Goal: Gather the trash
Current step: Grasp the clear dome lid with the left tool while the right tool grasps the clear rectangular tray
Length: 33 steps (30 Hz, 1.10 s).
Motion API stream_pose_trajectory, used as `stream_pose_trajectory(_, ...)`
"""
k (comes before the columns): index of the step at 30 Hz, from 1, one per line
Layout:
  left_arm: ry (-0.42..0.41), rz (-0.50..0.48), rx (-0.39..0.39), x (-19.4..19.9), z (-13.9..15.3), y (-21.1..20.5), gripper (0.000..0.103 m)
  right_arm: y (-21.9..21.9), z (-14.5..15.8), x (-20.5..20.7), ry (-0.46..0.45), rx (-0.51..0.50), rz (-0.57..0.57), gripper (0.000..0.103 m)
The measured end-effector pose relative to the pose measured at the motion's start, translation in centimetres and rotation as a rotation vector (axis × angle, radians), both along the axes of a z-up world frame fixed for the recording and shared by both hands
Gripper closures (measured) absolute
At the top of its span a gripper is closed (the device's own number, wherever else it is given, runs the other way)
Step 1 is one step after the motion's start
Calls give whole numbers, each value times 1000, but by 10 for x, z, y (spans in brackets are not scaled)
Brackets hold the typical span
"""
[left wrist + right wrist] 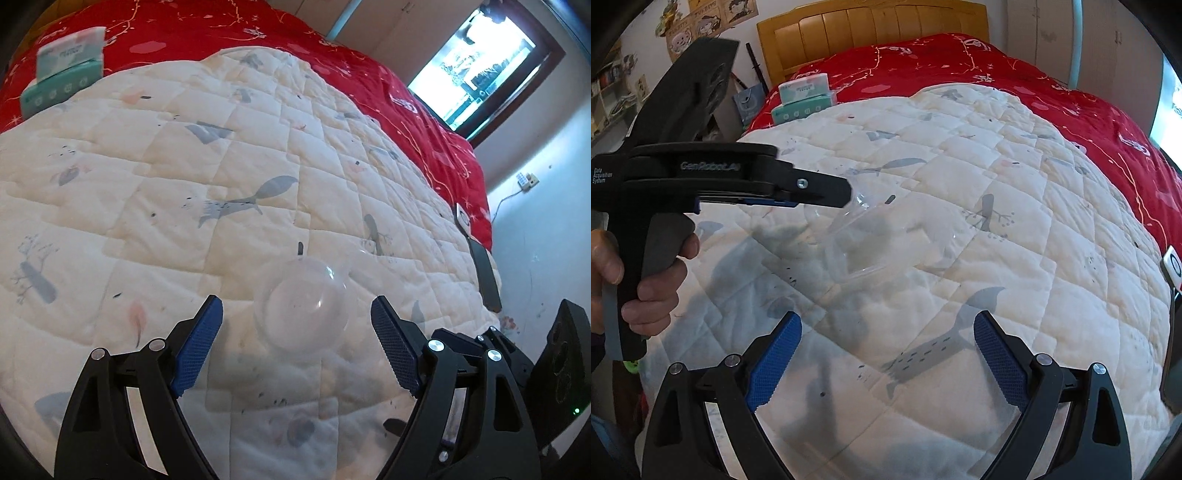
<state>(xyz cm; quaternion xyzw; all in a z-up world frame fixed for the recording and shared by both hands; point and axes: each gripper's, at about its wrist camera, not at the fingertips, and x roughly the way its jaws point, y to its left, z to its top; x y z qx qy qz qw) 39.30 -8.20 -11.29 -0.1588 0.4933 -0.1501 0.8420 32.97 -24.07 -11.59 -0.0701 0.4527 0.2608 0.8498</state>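
A clear plastic cup (303, 306) lies on its side on the white quilted blanket (147, 177), its bottom facing my left wrist camera. My left gripper (297, 317) is open, its blue-padded jaws standing either side of the cup, apart from it. In the right wrist view the same cup (886, 240) lies mid-bed with the left gripper's tip (831, 192) at its left end. My right gripper (886, 332) is open and empty, hovering over the blanket nearer than the cup.
A red bedspread (424, 122) covers the far part of the bed. Stacked tissue packs (805, 99) sit near the wooden headboard (871, 29). A black paddle-like object (476, 254) lies at the bed's right edge. A window (476, 62) is at right.
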Motion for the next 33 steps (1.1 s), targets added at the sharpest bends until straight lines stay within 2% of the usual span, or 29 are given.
stream_pose_trajectory(3,3,6,-16,5,-5,0,26,1,-3,5,5,7,6,11)
stream_pose_trajectory(6,5,-3,-16,7,-9,0,41,1,-5,10,8,7,8,11)
stream_pose_trajectory(8,8,-8,-30,7,-11,1,45,2,-6,14,14,13,10,11)
stream_pose_trajectory(15,-6,37,-44,2,-8,16,45,7,-6,21,13,8,23,10)
stream_pose_trajectory(21,-40,86,-75,-14,10,41,45,20,-10,33,9,-43,51,9)
stream_pose_trajectory(26,-82,110,-51,-33,29,61,45,33,-19,51,40,-83,75,8)
stream_pose_trajectory(33,-94,163,-48,-64,40,95,45,48,-27,67,51,-116,101,8)
